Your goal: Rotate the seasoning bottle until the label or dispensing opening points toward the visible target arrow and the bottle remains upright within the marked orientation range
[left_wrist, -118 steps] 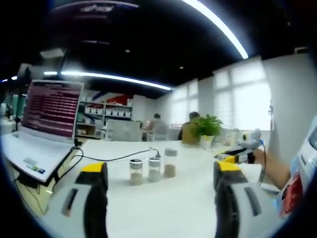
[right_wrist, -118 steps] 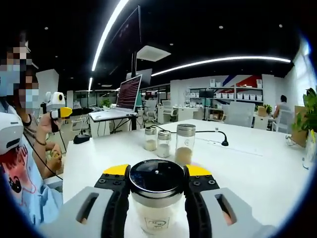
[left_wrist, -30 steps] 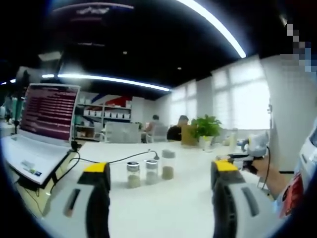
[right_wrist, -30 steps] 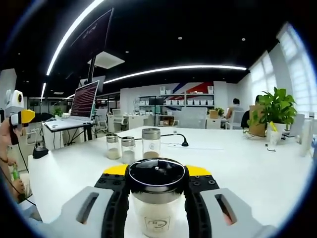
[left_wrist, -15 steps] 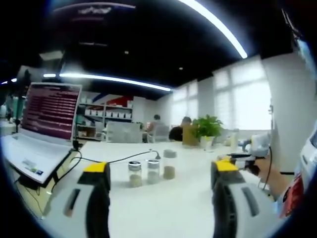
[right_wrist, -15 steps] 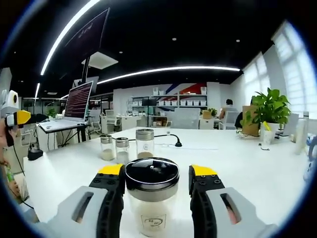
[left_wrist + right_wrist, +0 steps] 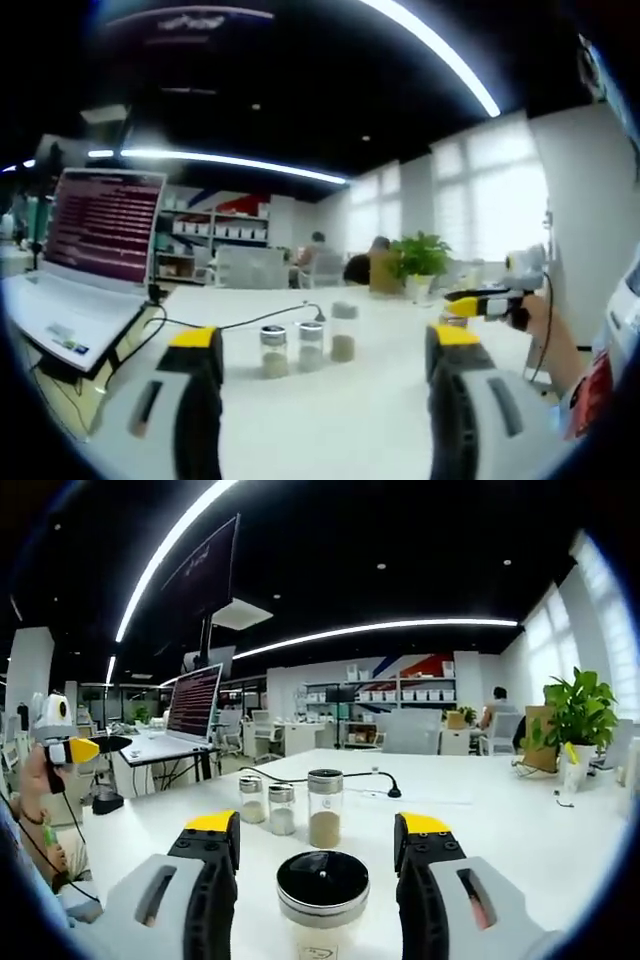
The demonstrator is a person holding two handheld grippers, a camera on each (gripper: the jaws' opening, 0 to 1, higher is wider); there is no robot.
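left tongs [image 7: 318, 350]: wide apart, holding nothing, above the white table [image 7: 330, 420]
seasoning bottle [image 7: 322, 900]: upright on table, between the right tongs' jaws, untouched
right tongs [image 7: 320, 845]: spread wide, gripping nothing

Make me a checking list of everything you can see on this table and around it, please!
Surface: white table, mostly bare.
Job's things: seasoning bottle with black lid, upright between the right hand-held gripper jaws, untouched.
Clutter: three small jars in a row; laptop.
Grippers: right hand-held gripper open; left hand-held gripper open, holding nothing.
Cables: black cable across the table.
Surroundings: potted plant, shelves, seated people, ceiling light strips.
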